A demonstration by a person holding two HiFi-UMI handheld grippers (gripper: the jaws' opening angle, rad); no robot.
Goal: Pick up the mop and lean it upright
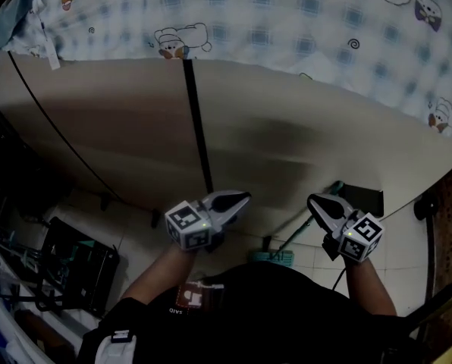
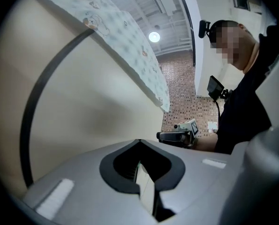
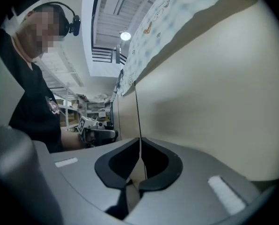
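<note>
Mop [image 1: 274, 257] lies on floor [image 1: 135, 233] near beige panel [image 1: 287, 135], black rack [image 1: 78, 268] at left.

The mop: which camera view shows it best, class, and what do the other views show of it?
The head view: the mop lies on the floor, its teal head and slanting handle visible. The left gripper view and right gripper view show none of it; they face the beige panel.
</note>
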